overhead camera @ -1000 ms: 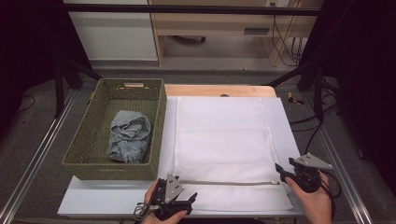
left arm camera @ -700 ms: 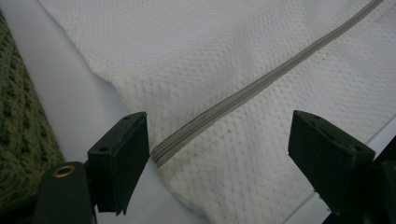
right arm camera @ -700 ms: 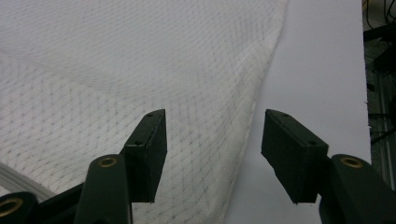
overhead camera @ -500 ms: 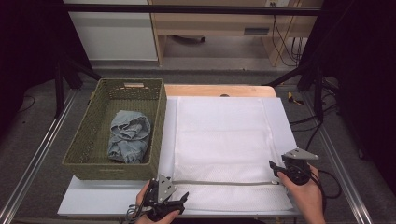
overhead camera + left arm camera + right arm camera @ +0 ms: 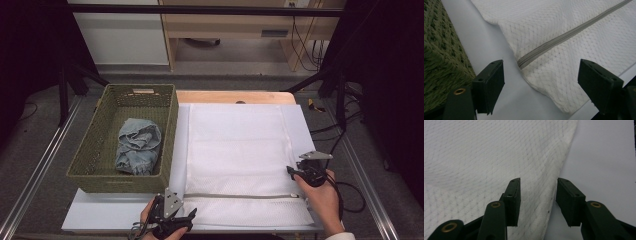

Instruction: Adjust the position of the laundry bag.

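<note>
Mesh laundry bag (image 5: 240,160) is seen spread flat on the white table (image 5: 120,212), its long axis running away from the person and its grey zipper (image 5: 242,195) lying crosswise near the front edge, from the bag's left side to its right. Beside the bag, to the left, a green woven basket (image 5: 95,150) containing a crumpled blue garment (image 5: 137,147) is placed. The left gripper (image 5: 186,216) is positioned at the front-left corner of the bag, nearest the zipper's closed left end, which is shown in the left gripper view (image 5: 520,63) between and ahead of the jaws; these are spread wide and nothing is touched by them. The right gripper (image 5: 292,172) is held at the bag's right edge, just beyond the zipper's far end. Its jaws have just been closing and are seen half-parted in the right gripper view, with the bag's hemmed edge (image 5: 551,195) between them but not yet pinched. The right edge is judged the nearer target for a grasp.
</note>
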Demonstrator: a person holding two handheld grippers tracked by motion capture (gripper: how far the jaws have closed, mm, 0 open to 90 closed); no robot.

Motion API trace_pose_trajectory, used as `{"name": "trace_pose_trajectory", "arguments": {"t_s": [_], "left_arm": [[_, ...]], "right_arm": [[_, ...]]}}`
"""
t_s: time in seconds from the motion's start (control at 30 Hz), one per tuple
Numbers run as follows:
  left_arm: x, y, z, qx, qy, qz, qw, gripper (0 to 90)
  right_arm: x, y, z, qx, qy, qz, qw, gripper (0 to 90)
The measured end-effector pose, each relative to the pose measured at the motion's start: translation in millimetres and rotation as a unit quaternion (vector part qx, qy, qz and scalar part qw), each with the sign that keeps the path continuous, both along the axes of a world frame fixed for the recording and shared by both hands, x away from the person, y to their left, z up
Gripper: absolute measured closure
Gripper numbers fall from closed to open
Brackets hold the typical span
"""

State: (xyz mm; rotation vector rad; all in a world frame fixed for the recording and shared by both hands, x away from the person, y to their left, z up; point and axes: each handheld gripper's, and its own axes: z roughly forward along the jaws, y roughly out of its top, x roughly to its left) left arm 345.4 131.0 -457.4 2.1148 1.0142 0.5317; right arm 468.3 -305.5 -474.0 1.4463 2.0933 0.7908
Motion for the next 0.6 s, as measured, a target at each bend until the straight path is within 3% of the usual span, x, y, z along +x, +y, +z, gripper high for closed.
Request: {"name": "trace_pose_trajectory", "arguments": {"t_s": [0.23, 0.33, 0.37, 0.43, 0.47, 0.6], "left_arm": [[0.4, -1.3, -1.5, 0.006, 0.004, -0.005, 1.0000, 21.3], [0.5, -1.7, -1.5, 0.005, 0.005, -0.004, 1.0000, 21.3], [0.7, -1.8, -1.8, 0.006, 0.005, -0.004, 1.0000, 21.3], [0.7, -2.0, -2.1, 0.006, 0.006, -0.004, 1.0000, 21.3], [0.7, -2.2, -2.1, 0.006, 0.007, -0.005, 1.0000, 21.5], [0.9, -2.5, -3.3, 0.011, 0.012, -0.004, 0.9999, 22.3]], "right_arm": [[4.0, -1.2, -0.8, 0.004, 0.006, -0.007, 1.0000, 62.8], [4.5, -1.6, -0.8, 0.009, 0.006, -0.003, 0.9999, 69.8], [4.6, -1.1, -0.6, 0.010, 0.007, -0.002, 0.9999, 76.7], [4.8, -1.0, -0.7, 0.010, 0.007, -0.002, 0.9999, 80.0], [5.3, -1.7, -0.5, 0.010, 0.007, -0.001, 0.9999, 86.2], [4.9, -2.3, 1.4, 0.014, 0.004, 0.002, 0.9999, 89.2]]}}
